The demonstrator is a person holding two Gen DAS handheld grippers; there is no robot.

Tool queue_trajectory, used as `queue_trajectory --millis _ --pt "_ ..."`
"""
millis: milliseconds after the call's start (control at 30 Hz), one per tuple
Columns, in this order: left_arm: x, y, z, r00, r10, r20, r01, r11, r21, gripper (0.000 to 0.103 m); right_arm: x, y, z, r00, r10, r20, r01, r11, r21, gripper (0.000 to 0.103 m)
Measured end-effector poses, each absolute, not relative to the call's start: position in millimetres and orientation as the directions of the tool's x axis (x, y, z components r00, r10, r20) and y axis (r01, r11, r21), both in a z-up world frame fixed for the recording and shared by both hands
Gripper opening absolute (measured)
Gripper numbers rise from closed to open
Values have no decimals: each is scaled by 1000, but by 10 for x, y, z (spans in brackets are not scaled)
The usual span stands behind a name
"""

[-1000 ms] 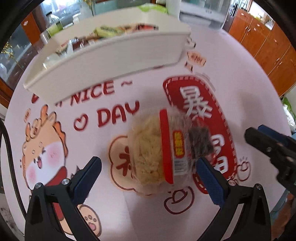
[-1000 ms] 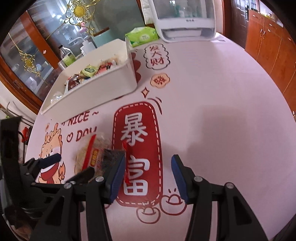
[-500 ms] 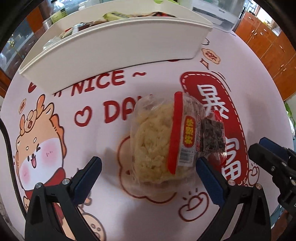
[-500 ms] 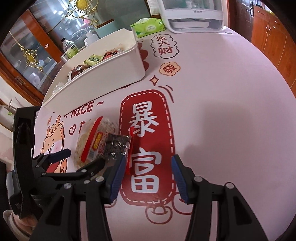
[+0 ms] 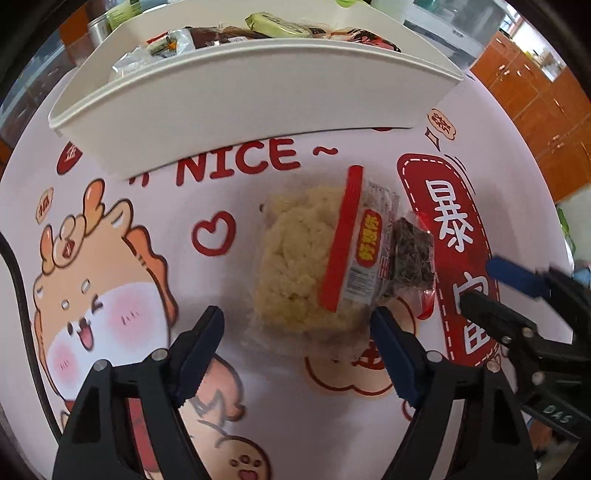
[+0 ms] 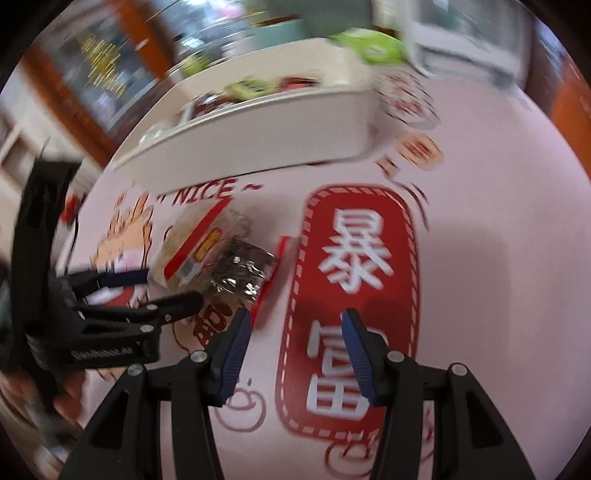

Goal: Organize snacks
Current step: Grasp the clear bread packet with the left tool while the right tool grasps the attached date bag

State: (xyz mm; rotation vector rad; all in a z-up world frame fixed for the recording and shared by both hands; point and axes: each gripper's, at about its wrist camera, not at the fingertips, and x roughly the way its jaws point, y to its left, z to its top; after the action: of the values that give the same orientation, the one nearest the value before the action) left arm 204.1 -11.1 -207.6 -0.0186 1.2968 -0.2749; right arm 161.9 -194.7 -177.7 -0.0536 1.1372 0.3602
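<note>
noodle packet (image 5: 332, 258) beside white bin (image 5: 236, 107)

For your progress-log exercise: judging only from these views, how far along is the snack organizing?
Done: several wrapped snacks already lie in the white bin. In hand: nothing is gripped yet; the left gripper is closing, its fingers either side of the noodle packet's near edge, not pressing it. The right gripper is open over bare tablecloth. Left: grasp the packet and put it in the bin.

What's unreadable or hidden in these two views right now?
- White bin contents: left wrist view, near wall hides most packets.
- Noodle pack label: too small to read.
- Right wrist view: motion blur smears bin and background.
- Left gripper, jaws closing: contact with pack unclear.
</note>
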Motion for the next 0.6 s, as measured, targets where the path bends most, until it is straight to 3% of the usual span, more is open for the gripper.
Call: queue_trajectory --millis 267,600 --pt "2163 -85 -2008 222 -241 -945 308 937 -166 81 1725 -1526 -1836 356 284 -890 -692 721 -47 52" --pt "2277 -61 -2093 154 -266 -952 367 910 -195 81 1818 -1265 -2058 285 293 -913 -813 578 -68 55"
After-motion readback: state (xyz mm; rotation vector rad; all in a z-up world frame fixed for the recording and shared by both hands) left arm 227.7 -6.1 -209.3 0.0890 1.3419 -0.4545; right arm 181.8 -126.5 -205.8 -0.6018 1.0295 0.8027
